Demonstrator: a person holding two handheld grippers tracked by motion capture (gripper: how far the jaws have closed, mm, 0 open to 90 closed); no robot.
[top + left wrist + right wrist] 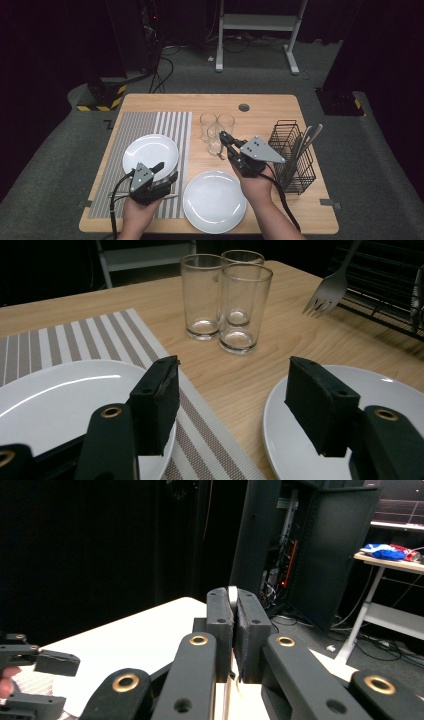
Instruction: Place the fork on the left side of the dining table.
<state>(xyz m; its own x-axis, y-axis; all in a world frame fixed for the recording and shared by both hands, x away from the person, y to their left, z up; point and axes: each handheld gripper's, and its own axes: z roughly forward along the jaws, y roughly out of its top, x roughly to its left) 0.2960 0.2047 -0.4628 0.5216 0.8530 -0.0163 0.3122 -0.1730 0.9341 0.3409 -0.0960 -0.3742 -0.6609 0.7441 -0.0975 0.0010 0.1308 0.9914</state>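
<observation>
Fork (327, 292) hangs from the right gripper (221, 135), whose jaws are clamped on its metal handle; its tines point down just short of the table (260, 112), close beside the three glasses (227, 300) and well ahead of the left gripper (167, 170). That gripper's jaws stand apart with nothing between them, one jaw over the plate on the striped mat (150, 150), the other over the plate on bare wood (214, 201)
</observation>
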